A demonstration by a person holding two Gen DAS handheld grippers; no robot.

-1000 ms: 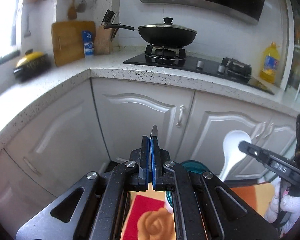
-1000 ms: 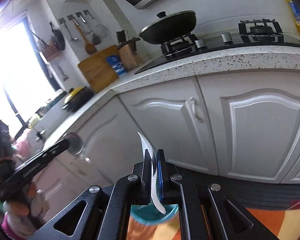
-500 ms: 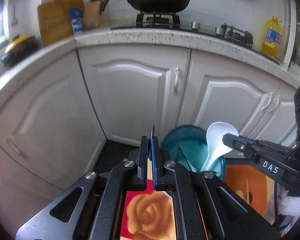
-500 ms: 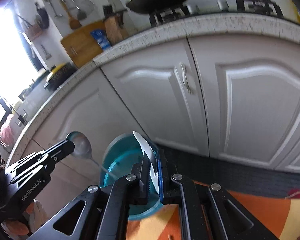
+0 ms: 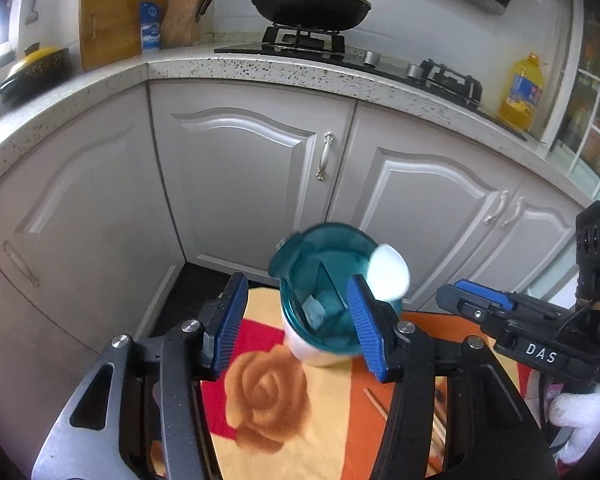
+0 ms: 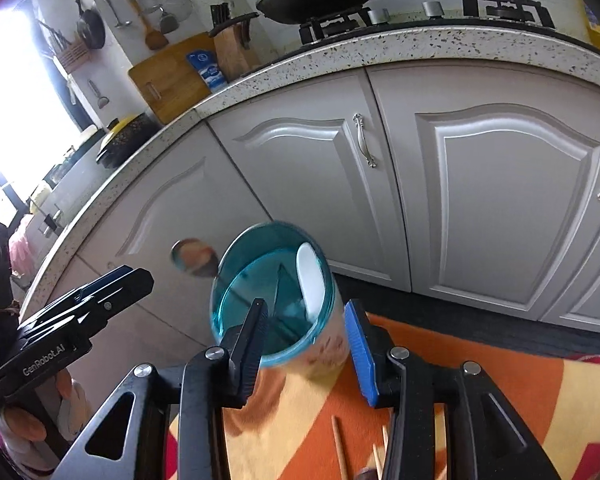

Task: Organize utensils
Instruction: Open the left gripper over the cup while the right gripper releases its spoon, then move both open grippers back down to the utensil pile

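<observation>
Low in the middle of my left view, my left gripper [image 5: 296,320] has just been opening: its blue-lined jaws stand apart with nothing pressed between the pads. Just beyond them, centre frame, sits the teal cup [image 5: 324,284], a see-through blue-green tumbler with a white base, standing on the orange, red and yellow flowered cloth [image 5: 268,392]. A white spoon [image 5: 388,276], its rounded bowl uppermost, leans against the cup's right rim, a bit blurred. A dark divider shows inside the cup.

Over in my right view, my right gripper [image 6: 306,336] has likewise just been parting its jaws, one black pad, one blue, and nothing is pinched between them; the cup [image 6: 260,280] sits just past the tips, centre frame. The white spoon [image 6: 310,276] stands inside against the far wall. At the cup's left rim a metal spoon [image 6: 192,258] shows its shiny bowl, blurred, and I can't tell whether it rests on the rim. Thin wooden chopsticks [image 6: 340,444] lie on the cloth at the bottom. White cabinet doors [image 6: 500,200] fill the background.
</observation>
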